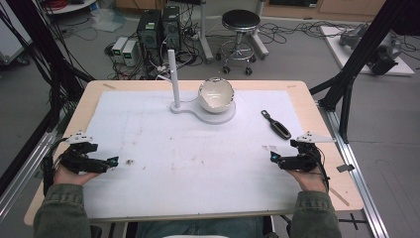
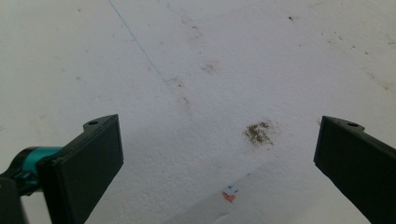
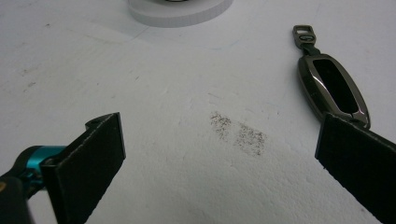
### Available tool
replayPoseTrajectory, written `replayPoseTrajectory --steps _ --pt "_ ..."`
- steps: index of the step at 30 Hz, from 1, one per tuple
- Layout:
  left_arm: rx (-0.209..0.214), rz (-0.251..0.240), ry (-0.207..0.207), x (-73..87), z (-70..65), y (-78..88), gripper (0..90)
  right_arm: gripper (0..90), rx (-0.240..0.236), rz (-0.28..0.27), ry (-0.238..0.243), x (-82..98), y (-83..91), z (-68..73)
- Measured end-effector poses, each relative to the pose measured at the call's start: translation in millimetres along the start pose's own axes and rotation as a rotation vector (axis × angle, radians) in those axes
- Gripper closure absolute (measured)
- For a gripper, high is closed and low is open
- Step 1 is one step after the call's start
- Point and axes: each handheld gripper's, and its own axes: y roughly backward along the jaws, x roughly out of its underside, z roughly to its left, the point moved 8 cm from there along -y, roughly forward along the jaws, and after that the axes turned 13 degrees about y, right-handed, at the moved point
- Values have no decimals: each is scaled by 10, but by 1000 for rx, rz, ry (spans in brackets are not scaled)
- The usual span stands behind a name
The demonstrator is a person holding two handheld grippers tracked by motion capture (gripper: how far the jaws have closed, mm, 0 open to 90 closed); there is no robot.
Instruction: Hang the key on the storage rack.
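The key fob (image 1: 276, 124) lies flat on the table (image 1: 317, 163) at 11 o'clock of the right gripper (image 1: 274, 158). Both that gripper and the left gripper (image 1: 113, 161) stand spread and empty. Its thin, glossy shell could skid away if the pads pinch it off-centre.

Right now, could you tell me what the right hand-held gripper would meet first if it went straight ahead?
Probably the dark key fob; it lies just beyond the right hand-held gripper, toward one open jaw, though depth is unclear.

Olive sleeves (image 1: 59, 210), black teal-jointed grippers (image 1: 115, 161)
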Motion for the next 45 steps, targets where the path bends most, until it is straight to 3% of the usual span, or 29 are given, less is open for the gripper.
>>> replayPoseTrajectory --steps 33,45 --pt "-21 -11 25 19 19 -23 18 6 -37 53 21 -27 -83 101" --pt "-33 -4 30 30 22 -23 18 7 -56 85 18 -117 -143 -6"
